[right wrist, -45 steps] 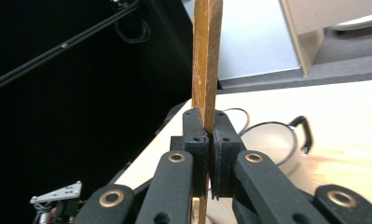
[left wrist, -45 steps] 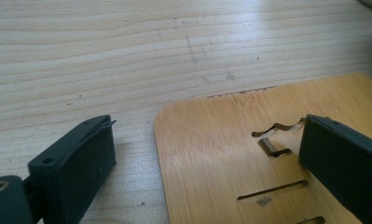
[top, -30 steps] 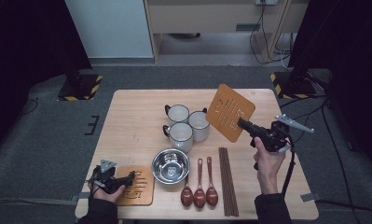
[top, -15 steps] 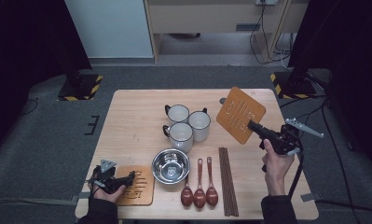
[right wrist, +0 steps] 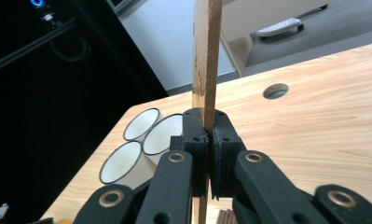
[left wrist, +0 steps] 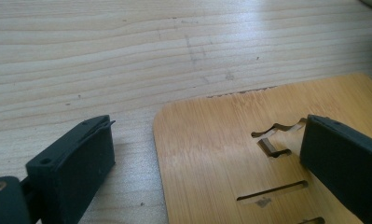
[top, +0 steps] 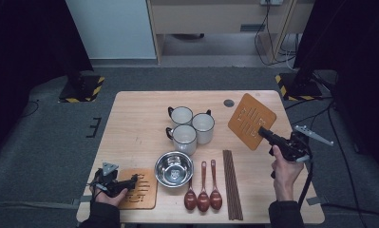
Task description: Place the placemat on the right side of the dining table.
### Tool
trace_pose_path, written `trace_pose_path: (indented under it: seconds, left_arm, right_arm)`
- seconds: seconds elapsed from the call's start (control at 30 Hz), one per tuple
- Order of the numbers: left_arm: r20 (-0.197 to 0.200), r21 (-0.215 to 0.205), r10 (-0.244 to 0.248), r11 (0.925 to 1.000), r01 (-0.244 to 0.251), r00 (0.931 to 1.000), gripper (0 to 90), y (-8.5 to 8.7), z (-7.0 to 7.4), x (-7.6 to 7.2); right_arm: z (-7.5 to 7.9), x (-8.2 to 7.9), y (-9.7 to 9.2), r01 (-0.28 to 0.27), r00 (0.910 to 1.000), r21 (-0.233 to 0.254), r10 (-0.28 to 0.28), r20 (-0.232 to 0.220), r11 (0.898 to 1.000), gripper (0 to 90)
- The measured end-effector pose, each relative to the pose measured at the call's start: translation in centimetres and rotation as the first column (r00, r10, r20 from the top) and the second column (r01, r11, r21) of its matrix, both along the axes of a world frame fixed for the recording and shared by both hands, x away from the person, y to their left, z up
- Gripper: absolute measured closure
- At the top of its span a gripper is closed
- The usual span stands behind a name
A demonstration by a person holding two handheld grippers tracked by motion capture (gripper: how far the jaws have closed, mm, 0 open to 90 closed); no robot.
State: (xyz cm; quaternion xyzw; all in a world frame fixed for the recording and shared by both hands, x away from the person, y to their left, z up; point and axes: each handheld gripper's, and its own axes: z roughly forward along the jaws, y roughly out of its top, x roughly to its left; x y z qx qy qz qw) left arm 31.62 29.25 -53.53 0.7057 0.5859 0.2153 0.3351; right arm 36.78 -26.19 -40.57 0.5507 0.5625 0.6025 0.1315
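My right gripper (top: 264, 133) is clamped on the edge of a slotted wooden trivet (top: 251, 120), held tilted above the table's (top: 139, 118) right side, near the three white mugs (top: 190, 127). My left gripper (top: 132, 180) rests with jaws apart over a second trivet (left wrist: 230, 154) lying flat at the near left corner, beside the steel bowl (top: 174, 168).

Right gripper (top: 264, 132) fingers clamp wooden trivet (top: 251, 120) above table (top: 139, 118); left gripper (top: 132, 181) on second trivet (top: 144, 195).

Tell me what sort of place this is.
Most likely a lab or recording studio, not a home kitchen: the wooden table stands on grey carpet between black-draped stands with yellow-and-black hazard-striped feet, and cables trail along the back wall.
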Motion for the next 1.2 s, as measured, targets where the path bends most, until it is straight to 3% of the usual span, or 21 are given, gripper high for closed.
trace_pose_path:
  seconds: [1.2]
  left_arm:
    - [-0.002, 0.003, 0.000, 1.0000, 0.000, 1.0000, 1.7, 0.0, 0.0, 0.0]
  right_arm:
    - [-3.5, -0.6, -2.3, 0.097, 0.9902, -0.079, -0.104, -0.093, 0.992, 87.2]
